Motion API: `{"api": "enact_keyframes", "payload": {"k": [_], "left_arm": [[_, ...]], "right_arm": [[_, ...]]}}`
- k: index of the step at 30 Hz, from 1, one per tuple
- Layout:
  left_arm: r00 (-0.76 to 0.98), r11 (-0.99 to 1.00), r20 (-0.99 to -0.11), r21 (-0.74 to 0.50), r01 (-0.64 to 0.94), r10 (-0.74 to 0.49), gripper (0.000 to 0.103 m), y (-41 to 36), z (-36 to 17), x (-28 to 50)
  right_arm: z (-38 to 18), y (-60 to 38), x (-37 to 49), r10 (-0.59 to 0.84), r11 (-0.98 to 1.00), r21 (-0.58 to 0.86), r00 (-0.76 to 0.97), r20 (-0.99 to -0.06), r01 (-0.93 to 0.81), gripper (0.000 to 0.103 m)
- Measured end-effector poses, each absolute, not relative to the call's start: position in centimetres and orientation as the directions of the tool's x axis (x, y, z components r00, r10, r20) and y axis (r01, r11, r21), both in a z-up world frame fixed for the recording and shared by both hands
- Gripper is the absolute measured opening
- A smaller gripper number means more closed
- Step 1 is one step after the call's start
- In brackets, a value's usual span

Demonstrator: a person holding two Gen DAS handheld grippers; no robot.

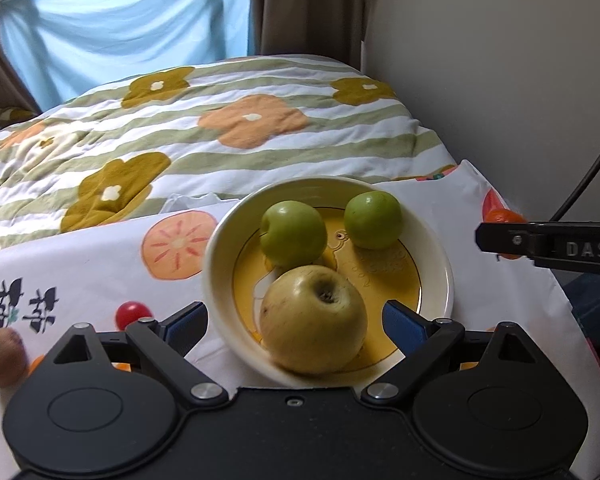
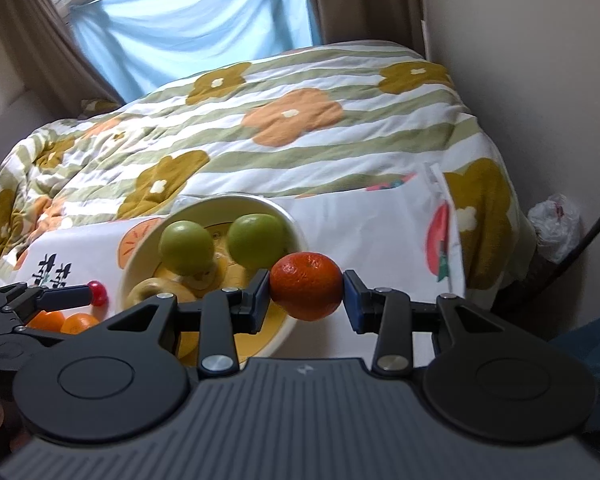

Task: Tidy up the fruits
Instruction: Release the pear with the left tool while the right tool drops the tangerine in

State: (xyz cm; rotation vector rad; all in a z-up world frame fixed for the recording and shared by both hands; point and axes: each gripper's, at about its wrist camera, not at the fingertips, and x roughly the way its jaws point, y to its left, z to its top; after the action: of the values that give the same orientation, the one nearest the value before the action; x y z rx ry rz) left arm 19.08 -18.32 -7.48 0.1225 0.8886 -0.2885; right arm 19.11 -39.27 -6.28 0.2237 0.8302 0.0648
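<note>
Three apples crowd the bowl [image 1: 440,280]; bare cloth [image 2: 360,220] lies open to its right.

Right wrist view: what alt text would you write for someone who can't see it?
The right gripper clamps an orange tangerine beside a white bowl holding two green apples and a yellow apple. A flowered quilt lies behind.
</note>
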Motion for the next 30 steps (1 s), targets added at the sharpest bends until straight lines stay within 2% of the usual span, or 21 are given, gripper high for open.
{"api": "enact_keyframes", "payload": {"k": [13,20,23,24,25,28,30], "left_arm": [[0.629,0.982,-0.767,-0.008,0.190,-0.128,0.096,-15.2,-6.9,15.6],[0.642,0.988,-0.761,0.009,0.153,-0.092,0.096,-14.3,-7.1,14.9],[0.649,0.989,-0.756,0.013,0.145,-0.085,0.096,-14.3,-7.0,14.7],[0.650,0.990,-0.755,0.012,0.142,-0.085,0.096,-14.3,-7.0,14.7],[0.651,0.990,-0.754,0.009,0.139,-0.085,0.096,-14.3,-7.0,14.6],[0.652,0.991,-0.754,0.009,0.135,-0.082,0.096,-14.4,-7.0,14.1],[0.650,0.991,-0.755,0.002,0.137,-0.088,0.096,-14.5,-6.9,14.0]], "right_arm": [[-8.7,-36.0,20.1,0.292,0.956,0.210,0.635,-0.716,-0.203,0.054],[-10.3,-35.9,20.3,0.332,0.942,0.209,0.619,-0.712,-0.264,0.054],[-10.4,-35.8,20.3,0.343,0.936,0.206,0.615,-0.710,-0.285,0.058],[-10.3,-35.8,20.2,0.347,0.934,0.202,0.618,-0.706,-0.294,0.065],[-10.2,-35.9,20.1,0.345,0.935,0.197,0.619,-0.706,-0.295,0.078],[-10.0,-36.4,19.5,0.334,0.941,0.207,0.638,-0.694,-0.266,0.101],[-9.8,-36.9,19.2,0.337,0.941,0.220,0.641,-0.689,-0.258,0.102]]}}
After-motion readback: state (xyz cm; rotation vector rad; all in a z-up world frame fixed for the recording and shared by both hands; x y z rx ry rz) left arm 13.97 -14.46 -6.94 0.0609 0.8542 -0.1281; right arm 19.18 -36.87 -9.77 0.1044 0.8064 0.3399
